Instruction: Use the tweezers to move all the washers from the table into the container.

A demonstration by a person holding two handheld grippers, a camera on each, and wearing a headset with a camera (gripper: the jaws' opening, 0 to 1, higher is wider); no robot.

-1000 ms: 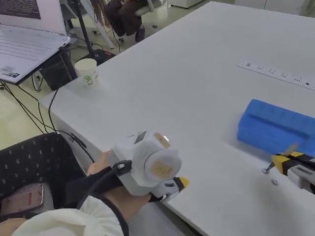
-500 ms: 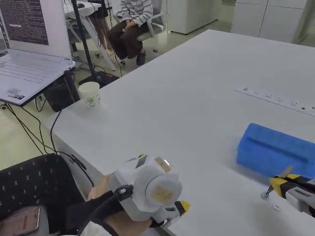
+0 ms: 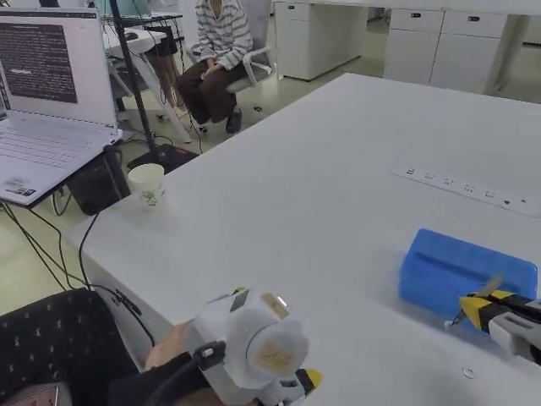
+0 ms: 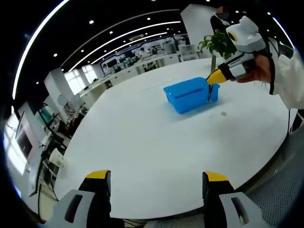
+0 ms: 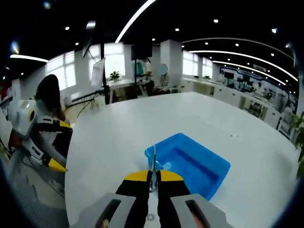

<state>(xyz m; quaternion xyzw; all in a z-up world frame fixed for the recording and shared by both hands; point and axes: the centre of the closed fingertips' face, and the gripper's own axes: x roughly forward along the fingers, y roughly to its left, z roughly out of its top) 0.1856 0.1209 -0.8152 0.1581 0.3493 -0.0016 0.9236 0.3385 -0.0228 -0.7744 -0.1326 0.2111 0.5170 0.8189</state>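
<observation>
While the right gripper [image 5: 153,176] has its jaws pressed together on the tweezers [image 5: 153,159], we judge ourselves to be in the carry-and-drop step of one transfer. The tweezer tips hang at the near rim of the blue container [image 5: 194,166], which sits on the white table [image 3: 321,194] a little in from its near edge, toward the right. In the right gripper view there is a pale speck at the tips, but it is too small for us to say whether a washer is pinched there.

One washer [image 3: 467,372] lies on the bare table between the container and the near edge, just beside the right gripper and apart from the box. So the task is not finished, whatever the tips carry.

Our left gripper [image 4: 156,176] has its jaws spread wide and holds nothing. It hangs at the near edge of the table, well apart from the container and to its left, and has no part in this step.

If a washer is in the tips, the next move calls for bringing them fully over the open box before easing the squeeze. Otherwise we must lower the tips to the lying washer, which is thin and flat and likely to slide rather than lift.
</observation>
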